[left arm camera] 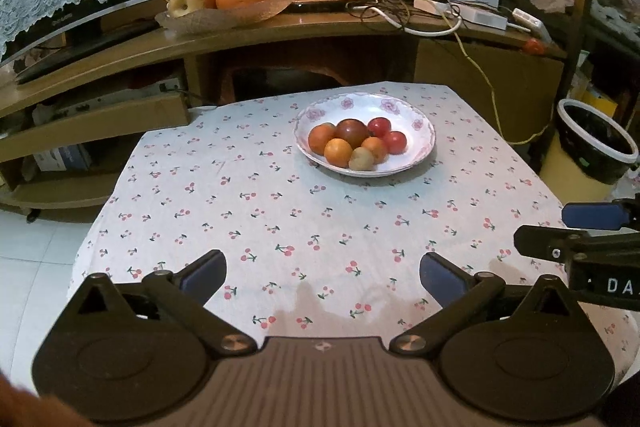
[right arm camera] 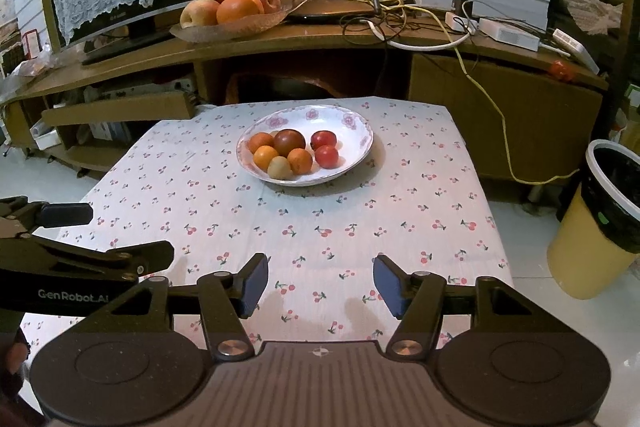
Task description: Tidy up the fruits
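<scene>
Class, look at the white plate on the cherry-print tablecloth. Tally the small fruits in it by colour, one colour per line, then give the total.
In the white plate:
Orange fruits: 3
Red fruits: 2
Dark brownish-red fruit: 1
Pale yellowish fruit: 1
Total: 7

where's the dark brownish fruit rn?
In the white plate at the table's far middle, in both wrist views: the dark fruit sits at the pile's back, between an orange fruit and a red one.
</scene>
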